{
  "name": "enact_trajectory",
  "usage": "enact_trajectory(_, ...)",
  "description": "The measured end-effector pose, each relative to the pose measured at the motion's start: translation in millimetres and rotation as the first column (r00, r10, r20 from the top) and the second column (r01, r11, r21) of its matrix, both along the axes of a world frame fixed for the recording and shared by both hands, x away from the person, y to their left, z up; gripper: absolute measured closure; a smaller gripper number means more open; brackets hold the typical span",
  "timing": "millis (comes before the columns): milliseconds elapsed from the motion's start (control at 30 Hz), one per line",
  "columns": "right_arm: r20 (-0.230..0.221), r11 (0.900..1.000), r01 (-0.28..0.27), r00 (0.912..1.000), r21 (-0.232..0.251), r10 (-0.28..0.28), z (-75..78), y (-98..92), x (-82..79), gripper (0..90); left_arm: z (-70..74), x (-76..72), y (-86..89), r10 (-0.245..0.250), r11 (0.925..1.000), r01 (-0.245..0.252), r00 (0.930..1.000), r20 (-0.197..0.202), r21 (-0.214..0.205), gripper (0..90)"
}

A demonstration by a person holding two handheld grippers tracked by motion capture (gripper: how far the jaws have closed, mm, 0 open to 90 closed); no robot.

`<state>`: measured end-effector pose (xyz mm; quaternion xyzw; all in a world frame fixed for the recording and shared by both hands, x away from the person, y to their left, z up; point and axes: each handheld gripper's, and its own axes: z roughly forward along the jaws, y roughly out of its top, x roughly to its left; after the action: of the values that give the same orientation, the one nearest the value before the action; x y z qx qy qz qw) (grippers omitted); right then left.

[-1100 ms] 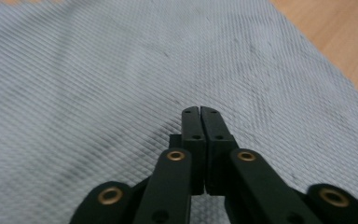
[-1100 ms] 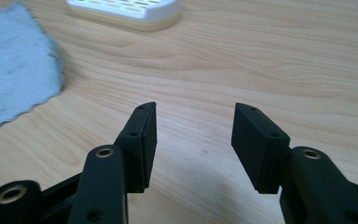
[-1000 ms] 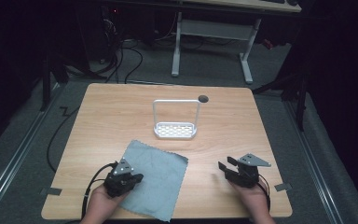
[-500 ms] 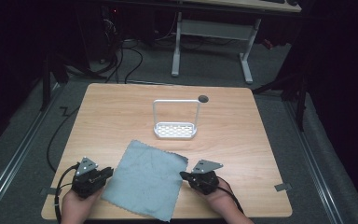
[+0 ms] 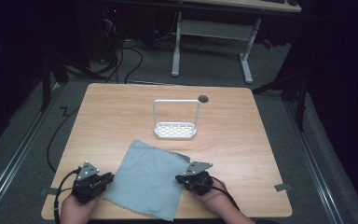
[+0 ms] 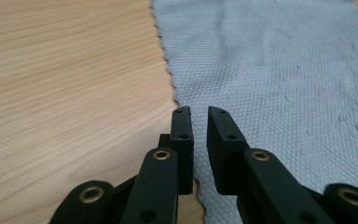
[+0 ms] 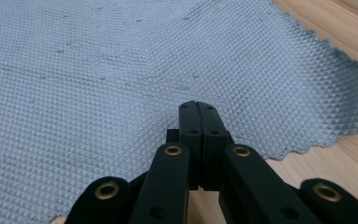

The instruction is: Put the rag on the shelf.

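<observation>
A grey-blue cloth lies flat on the wooden table, on the person's side of the white rack, which stands well apart from it nearer the table's middle. The cloth is roughly square and sits turned like a diamond: one corner points toward the rack, the opposite one reaches the table's near edge, so its longest line runs from the rack side down to that edge, leaning a little to the right. Its edges are pinked in small zigzags.

The left claw sits at the cloth's left edge, away from the rack. In the left gripper view the left claw shows a narrow gap between its jaws, which have just been opening; the cloth's edge runs beneath them, and nothing is pinched between the pads.

The right claw rests at the cloth's right edge. In the right gripper view the right claw has its jaws pressed tight together after just closing, lying over the cloth's border; whether any fabric is caught between them cannot be told.

A small dark hole in the table lies just beyond the rack.
</observation>
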<state>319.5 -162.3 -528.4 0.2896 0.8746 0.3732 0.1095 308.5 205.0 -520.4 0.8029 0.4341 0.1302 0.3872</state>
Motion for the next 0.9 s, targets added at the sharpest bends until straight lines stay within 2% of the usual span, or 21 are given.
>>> enact_trajectory(100,-0.001,0.9998,0.021,0.9998,0.007,-0.021,-0.3,-9.5,-0.4,90.0,-3.9,4.6,-15.5,-0.064,0.9979,0.064,0.9976,-0.026,0.000,81.2)
enact_trajectory(133,-0.003,0.9990,0.043,0.9991,0.005,-0.043,-0.1,-15.8,-1.6,90.0,-6.9,6.1,-24.8,-0.101,0.9947,0.101,0.9942,-0.039,0.019,81.3)
enact_trajectory(167,-0.003,0.9990,0.043,0.9991,0.005,-0.043,-0.1,-15.8,-1.6,90.0,-6.9,6.1,-24.8,-0.101,0.9947,0.101,0.9942,-0.039,0.019,81.2)
enact_trajectory(200,-0.004,0.9979,0.064,0.9980,0.009,-0.064,-0.1,-22.4,-2.5,90.0,-6.7,7.1,-32.8,-0.134,0.9909,0.134,0.9902,-0.040,0.013,81.2)
enact_trajectory(267,-0.004,0.9971,0.075,0.9972,0.009,-0.075,-0.1,-26.0,-2.9,90.0,-6.8,7.4,-36.8,-0.145,0.9892,0.146,0.9886,-0.039,0.012,81.2)
enact_trajectory(367,-0.006,0.9940,0.108,0.9941,0.015,-0.108,-0.2,-36.9,-3.6,90.0,-6.5,8.4,-47.2,-0.189,0.9818,0.190,0.9811,-0.042,0.011,81.3)
enact_trajectory(400,-0.009,0.9909,0.134,0.9910,0.015,-0.133,-0.1,-44.3,-4.1,90.0,-6.3,8.4,-52.5,-0.217,0.9759,0.218,0.9750,-0.047,0.011,81.4)
enact_trajectory(433,-0.009,0.9909,0.134,0.9910,0.015,-0.133,-0.1,-44.3,-4.1,90.0,-6.3,8.4,-52.5,-0.217,0.9759,0.218,0.9750,-0.047,0.011,81.4)
enact_trajectory(500,-0.014,0.9872,0.159,0.9873,0.018,-0.158,0.0,-51.6,-4.4,90.0,-6.0,7.7,-59.8,-0.247,0.9687,0.248,0.9680,-0.046,0.014,81.6)
enact_trajectory(533,-0.012,0.9832,0.182,0.9833,0.018,-0.182,0.0,-58.5,-5.0,90.0,-5.3,6.7,-67.2,-0.281,0.9591,0.282,0.9587,-0.046,0.025,81.6)
enact_trajectory(567,-0.015,0.9806,0.195,0.9808,0.019,-0.195,0.0,-61.8,-5.4,90.0,-5.3,6.7,-67.2,-0.281,0.9591,0.282,0.9587,-0.046,0.025,81.6)
enact_trajectory(600,-0.015,0.9783,0.206,0.9785,0.021,-0.206,0.0,-65.0,-5.6,90.0,-5.0,5.4,-74.6,-0.309,0.9502,0.310,0.9499,-0.047,0.028,81.6)
enact_trajectory(633,-0.016,0.9760,0.217,0.9761,0.021,-0.217,0.1,-67.9,-6.0,90.0,-5.0,5.4,-74.6,-0.309,0.9502,0.310,0.9499,-0.047,0.028,81.6)
enact_trajectory(667,-0.013,0.9743,0.225,0.9744,0.020,-0.224,0.1,-71.0,-6.0,90.0,-4.8,3.9,-81.2,-0.332,0.9423,0.334,0.9420,-0.049,0.028,81.6)
enact_trajectory(700,-0.013,0.9743,0.225,0.9744,0.020,-0.224,0.1,-71.0,-6.0,90.0,-4.8,3.9,-81.2,-0.332,0.9423,0.334,0.9420,-0.049,0.028,81.6)
enact_trajectory(767,-0.015,0.9676,0.252,0.9678,0.022,-0.251,0.2,-79.0,-6.1,90.0,-4.6,2.2,-86.4,-0.355,0.9337,0.357,0.9336,-0.048,0.030,81.6)
enact_trajectory(833,-0.013,0.9658,0.258,0.9660,0.023,-0.258,0.0,-81.4,-5.6,90.0,-4.2,0.0,-90.8,-0.373,0.9264,0.375,0.9262,-0.052,0.031,81.6)
enact_trajectory(867,-0.013,0.9628,0.268,0.9633,0.030,-0.268,-0.5,-85.0,-4.0,90.0,-3.9,-2.5,-94.5,-0.391,0.9188,0.393,0.9187,-0.054,0.034,81.6)
enact_trajectory(900,-0.018,0.9616,0.273,0.9620,0.031,-0.272,-0.3,-86.3,-3.2,90.0,-3.9,-2.5,-94.5,-0.391,0.9188,0.393,0.9187,-0.054,0.034,81.5)
